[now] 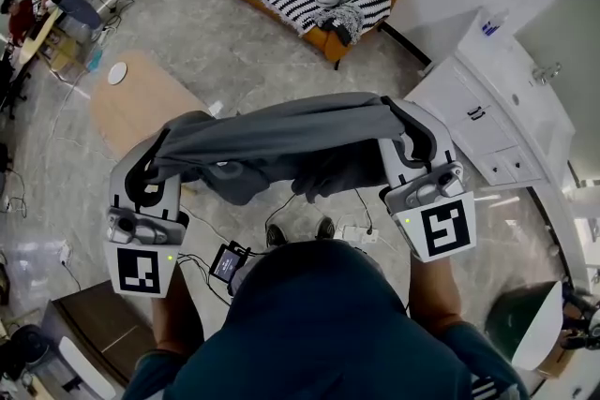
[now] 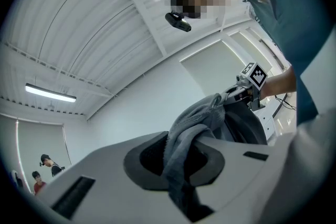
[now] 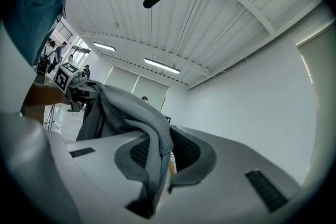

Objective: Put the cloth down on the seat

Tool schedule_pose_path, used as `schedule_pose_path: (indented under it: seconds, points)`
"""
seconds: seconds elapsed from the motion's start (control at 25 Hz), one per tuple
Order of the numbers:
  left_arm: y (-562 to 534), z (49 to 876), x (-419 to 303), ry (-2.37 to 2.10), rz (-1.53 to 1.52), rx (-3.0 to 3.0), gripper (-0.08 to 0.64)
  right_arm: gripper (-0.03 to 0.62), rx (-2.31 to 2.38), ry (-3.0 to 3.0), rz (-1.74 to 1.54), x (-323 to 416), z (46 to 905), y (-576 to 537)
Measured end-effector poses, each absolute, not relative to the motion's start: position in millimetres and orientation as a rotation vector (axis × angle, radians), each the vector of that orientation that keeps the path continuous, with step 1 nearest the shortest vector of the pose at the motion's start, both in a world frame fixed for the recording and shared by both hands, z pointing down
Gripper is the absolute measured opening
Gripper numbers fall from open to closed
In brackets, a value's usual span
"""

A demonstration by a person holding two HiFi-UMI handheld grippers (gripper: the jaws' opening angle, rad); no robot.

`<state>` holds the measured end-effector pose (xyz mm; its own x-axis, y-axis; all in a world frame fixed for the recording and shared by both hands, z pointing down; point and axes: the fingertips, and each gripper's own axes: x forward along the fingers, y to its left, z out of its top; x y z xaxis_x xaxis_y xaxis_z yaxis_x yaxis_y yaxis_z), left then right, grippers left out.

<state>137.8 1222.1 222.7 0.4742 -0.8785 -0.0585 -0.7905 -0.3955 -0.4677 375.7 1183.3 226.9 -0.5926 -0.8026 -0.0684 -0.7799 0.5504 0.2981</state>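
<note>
While the 2 grippers face each other, the left gripper (image 2: pixel 178 161) has its jaws nearly together, pinching one end of the grey cloth (image 1: pixel 281 138), and the right gripper (image 3: pixel 157 157) is clamped the same way on the other end. The cloth is stretched between them, its long axis running side to side and about level, with loose folds sagging under the middle. It hangs over the floor, well apart from the sofa (image 1: pixel 330 42), on the person's side of it.
</note>
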Motion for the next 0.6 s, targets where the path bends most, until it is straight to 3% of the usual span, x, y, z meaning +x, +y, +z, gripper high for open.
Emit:
schedule_pose_path:
  seconds: [0.6]
  points:
    - [1196.8,227.3,217.3,1.413,-0.332,-2.263,0.032,0.046,1.353,-2.756,-0.423,455.3,234.9,1154.5]
